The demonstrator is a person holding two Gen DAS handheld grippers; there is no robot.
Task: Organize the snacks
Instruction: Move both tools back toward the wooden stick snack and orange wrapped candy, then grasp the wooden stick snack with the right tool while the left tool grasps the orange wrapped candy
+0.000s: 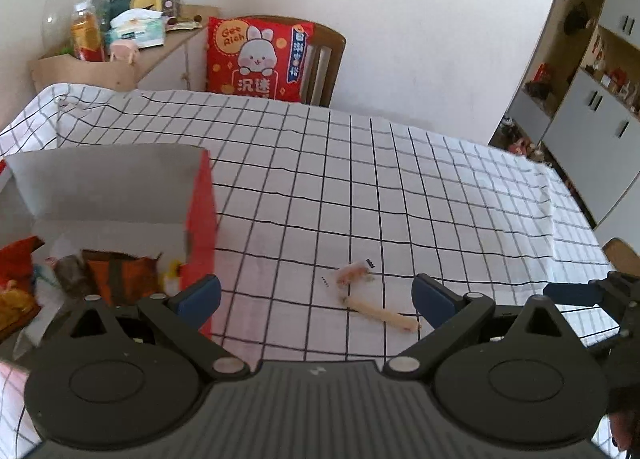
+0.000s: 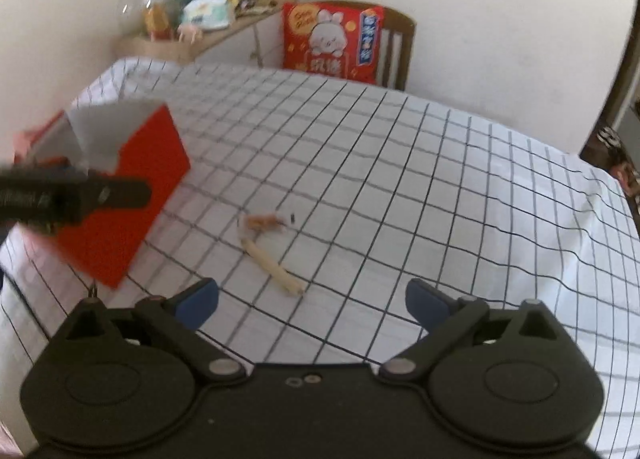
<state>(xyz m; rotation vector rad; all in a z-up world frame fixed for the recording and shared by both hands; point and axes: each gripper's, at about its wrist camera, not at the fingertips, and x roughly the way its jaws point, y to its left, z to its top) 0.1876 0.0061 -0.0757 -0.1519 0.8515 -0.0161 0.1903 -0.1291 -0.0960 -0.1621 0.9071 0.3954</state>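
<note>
Snacks first: the two pieces still out lie on the checked tablecloth, well right of the red box. Largest item in my views is that cloth, white with a black grid, covering the whole table. Next, the red box, open at the top with grey inner walls, stands on the left part of the table; inside I see a jumble of wrappers, orange, red and yellow, not separable in detail. Left gripper: blue-padded jaws spread wide, nothing between them; its left finger sits just in front of the box's near corner. Right gripper: jaws likewise wide apart and empty, hovering over bare cloth. Right view is motion-blurred. Smaller: a pale stick-shaped snack lies flat, angled, on the cloth just ahead of both grippers. Smallest: a pinkish wrapped snack lies just beyond the stick's far end; whether they touch I cannot tell.
</note>
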